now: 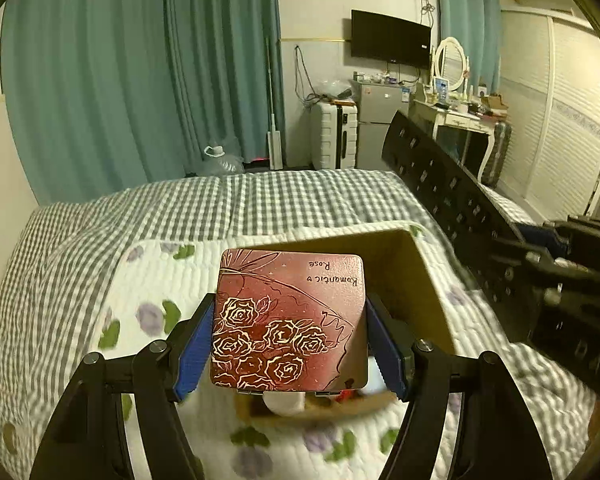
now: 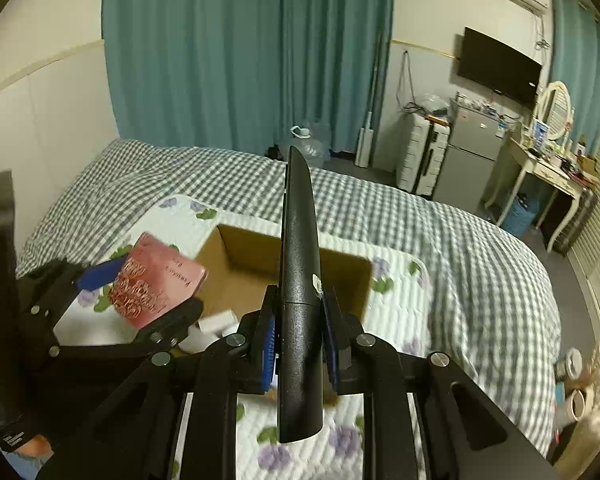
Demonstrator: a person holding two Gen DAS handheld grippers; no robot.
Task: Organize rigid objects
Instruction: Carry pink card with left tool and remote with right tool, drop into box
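Observation:
My left gripper (image 1: 290,300) is shut on a red tin (image 1: 288,340) printed with roses, its blue pads (image 1: 192,356) pressing on the tin's two sides. The tin hangs above an open cardboard box (image 1: 416,280) on the bed. My right gripper (image 2: 300,300) is shut on a long black keyboard (image 2: 300,220), seen edge-on and pointing away over the same cardboard box (image 2: 252,256). The left wrist view shows the keyboard (image 1: 452,188) slanting along the right side, with the right gripper (image 1: 540,264) at its near end. White items (image 2: 216,324) lie inside the box. The tin (image 2: 156,284) and left gripper (image 2: 148,292) are at the left.
The box sits on a floral quilted mat (image 1: 148,280) over grey checked bedding (image 2: 440,232). Beyond the bed stand a white suitcase (image 1: 334,136), a small fridge (image 1: 380,120), a dressing table (image 1: 460,120) and teal curtains (image 1: 140,80). Cups (image 2: 572,400) stand by the bed's right side.

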